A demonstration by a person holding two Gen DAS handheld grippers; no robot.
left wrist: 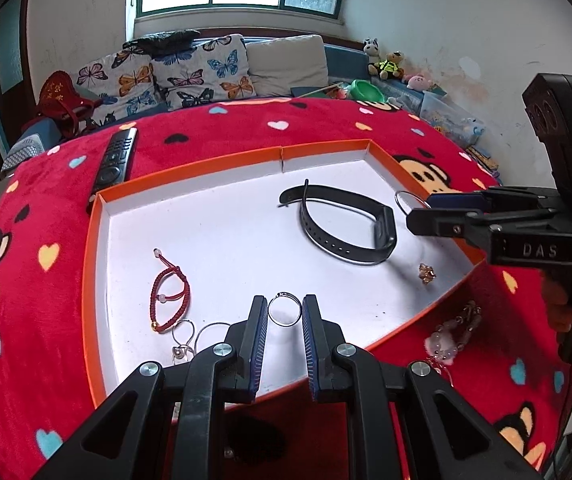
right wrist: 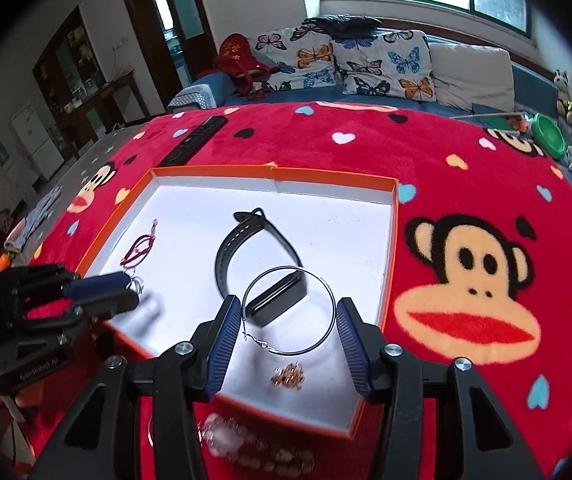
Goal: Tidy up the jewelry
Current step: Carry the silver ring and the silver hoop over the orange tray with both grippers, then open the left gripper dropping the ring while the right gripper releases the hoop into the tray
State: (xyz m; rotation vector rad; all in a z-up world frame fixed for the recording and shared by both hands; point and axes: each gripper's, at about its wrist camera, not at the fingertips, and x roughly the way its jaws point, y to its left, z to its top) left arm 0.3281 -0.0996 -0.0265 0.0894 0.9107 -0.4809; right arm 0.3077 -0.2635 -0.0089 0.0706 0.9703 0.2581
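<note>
An orange-rimmed white tray (left wrist: 189,188) (right wrist: 394,216) lies on a red monkey blanket. In it are a black wristband (left wrist: 342,224) (right wrist: 245,264), a red cord bracelet (left wrist: 167,296) (right wrist: 139,250), a gold charm (left wrist: 426,273) (right wrist: 288,376) and thin silver loops (left wrist: 193,336). My left gripper (left wrist: 283,316) (right wrist: 131,290) grips a silver ring (left wrist: 283,310) between its pads above the tray. My right gripper (right wrist: 289,316) (left wrist: 426,204) grips a large silver hoop earring (right wrist: 289,310) (left wrist: 406,200) above the tray's near corner.
A pale bead bracelet (left wrist: 452,336) (right wrist: 245,444) lies on the blanket outside the tray's near edge. A black remote (left wrist: 115,156) (right wrist: 193,140) lies beyond the tray's far left corner. A sofa with butterfly cushions (left wrist: 173,72) stands behind.
</note>
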